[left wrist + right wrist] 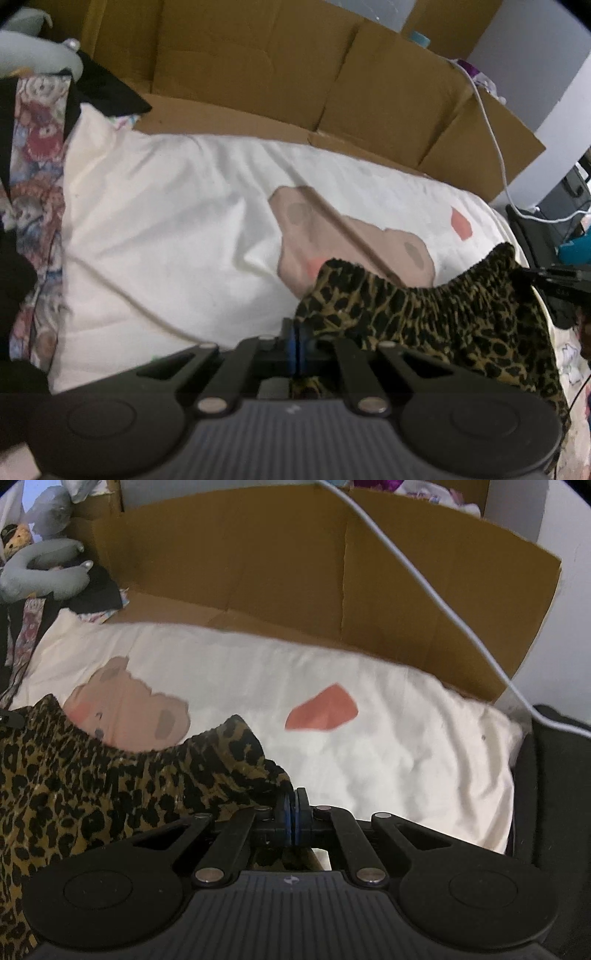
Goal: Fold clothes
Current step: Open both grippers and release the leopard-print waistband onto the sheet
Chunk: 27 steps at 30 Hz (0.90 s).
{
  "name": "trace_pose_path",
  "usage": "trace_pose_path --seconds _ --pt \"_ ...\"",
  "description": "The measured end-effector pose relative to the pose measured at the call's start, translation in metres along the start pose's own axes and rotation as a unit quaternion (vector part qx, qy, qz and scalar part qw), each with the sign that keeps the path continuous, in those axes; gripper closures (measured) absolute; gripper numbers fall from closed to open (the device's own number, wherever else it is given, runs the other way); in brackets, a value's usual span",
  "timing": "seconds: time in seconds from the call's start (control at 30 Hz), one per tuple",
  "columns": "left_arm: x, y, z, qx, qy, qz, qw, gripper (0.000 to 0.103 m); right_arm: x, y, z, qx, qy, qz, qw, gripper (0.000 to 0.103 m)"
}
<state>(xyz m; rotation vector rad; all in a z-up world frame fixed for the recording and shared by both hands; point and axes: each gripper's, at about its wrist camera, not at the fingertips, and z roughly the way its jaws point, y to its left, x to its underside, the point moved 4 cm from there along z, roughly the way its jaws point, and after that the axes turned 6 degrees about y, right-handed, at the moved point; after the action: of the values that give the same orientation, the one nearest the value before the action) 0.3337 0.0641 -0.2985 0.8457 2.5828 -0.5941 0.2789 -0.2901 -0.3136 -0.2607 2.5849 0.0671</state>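
1. Left gripper point(297, 341) has its blue pads pressed together on one corner of the leopard-print garment point(436, 317), at the gathered elastic edge; no gap shows between the jaws.
2. Right gripper point(291, 821) is likewise clamped tight on the opposite corner of that same edge, with cloth bunched against its pads.
3. Between the two grips the elastic edge sags in a shallow curve, and the rest of the garment hangs towards the person, above the white bedding point(177, 229) with a bear print point(125, 705).
4. To do this step well, I would draw the two hands apart until the edge runs straight, keep both at one height, then lay the cloth flat on the bedding before any fold.
5. Both grips look to be on the very edge, so a hard tug could pull the cloth free; steady tension seems safer.
6. Cardboard box point(295, 572) flaps wall off the far side of the bedding, so room to spread the garment is limited there.
7. White cable point(436, 602) crosses the box on the right and could snag.
8. Grey neck pillow point(40, 572) and patterned fabric point(33, 147) crowd the left end.
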Motion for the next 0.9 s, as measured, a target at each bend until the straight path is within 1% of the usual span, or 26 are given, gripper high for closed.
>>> trace_pose_path --seconds 0.1,0.2,0.4,0.43,0.53,0.63,0.9 --pt "-0.01 0.0 0.002 -0.004 -0.008 0.007 0.9999 0.101 -0.01 -0.001 0.001 0.012 -0.005 -0.004 1.0 0.103" --pt "-0.019 0.002 0.004 -0.005 -0.017 0.008 0.9998 0.101 -0.021 -0.004 0.002 0.014 -0.006 0.009 1.0 0.103" --pt "-0.036 0.005 0.002 -0.011 -0.035 0.004 0.9993 0.101 -0.046 0.001 0.004 0.031 -0.021 0.001 0.999 0.103" --pt "-0.039 0.005 0.002 -0.013 -0.037 0.008 0.9992 0.101 -0.049 0.001 0.004 0.032 -0.023 0.005 0.999 0.103" --pt "-0.049 0.005 0.002 -0.019 -0.045 0.015 0.9987 0.101 -0.058 0.005 0.006 0.049 -0.033 -0.009 0.998 0.103" --pt "-0.058 0.004 0.005 -0.024 -0.052 0.019 0.9982 0.101 -0.065 0.003 0.011 0.057 -0.032 -0.008 0.998 0.103" --pt "-0.081 -0.002 0.018 -0.04 -0.057 0.028 0.9972 0.101 -0.085 -0.006 0.019 0.07 -0.043 0.003 0.997 0.103"
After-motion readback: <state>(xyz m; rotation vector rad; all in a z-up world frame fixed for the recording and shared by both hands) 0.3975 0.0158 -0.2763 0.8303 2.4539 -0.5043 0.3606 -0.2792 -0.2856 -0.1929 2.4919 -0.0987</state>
